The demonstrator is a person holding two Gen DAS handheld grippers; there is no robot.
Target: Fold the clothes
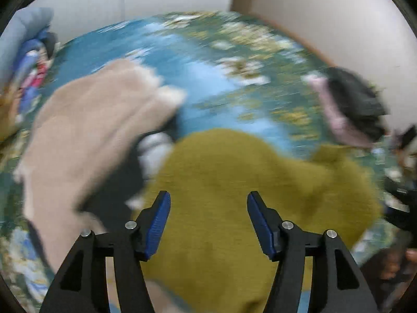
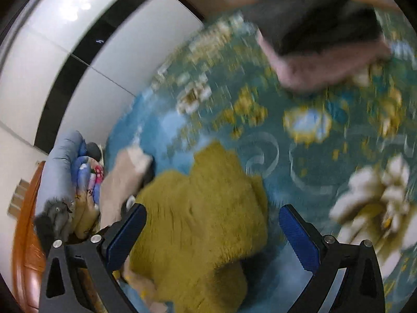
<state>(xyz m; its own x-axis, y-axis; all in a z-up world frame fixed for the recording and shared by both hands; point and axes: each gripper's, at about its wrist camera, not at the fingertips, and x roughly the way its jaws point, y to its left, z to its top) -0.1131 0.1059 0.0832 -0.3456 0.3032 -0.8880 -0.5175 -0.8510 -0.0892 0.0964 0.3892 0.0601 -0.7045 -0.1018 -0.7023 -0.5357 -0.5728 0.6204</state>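
Observation:
An olive-yellow fuzzy garment [image 1: 234,182] lies crumpled on a blue floral bedspread [image 1: 198,60]. It also shows in the right wrist view [image 2: 198,219]. My left gripper [image 1: 208,221] is open and empty, hovering just above the garment. My right gripper [image 2: 212,237] is open and empty, with the garment's right edge between its blue pads. A beige garment [image 1: 91,125] lies to the left over dark clothes [image 1: 122,182]; it shows in the right wrist view [image 2: 122,182] too. Both views are motion-blurred.
A folded stack of black and pink clothes [image 1: 351,107] sits at the right on the bedspread, also in the right wrist view [image 2: 318,34]. A pile of blue bedding and pillows [image 2: 70,177] lies at the bed's far end. White walls [image 1: 325,13] border the bed.

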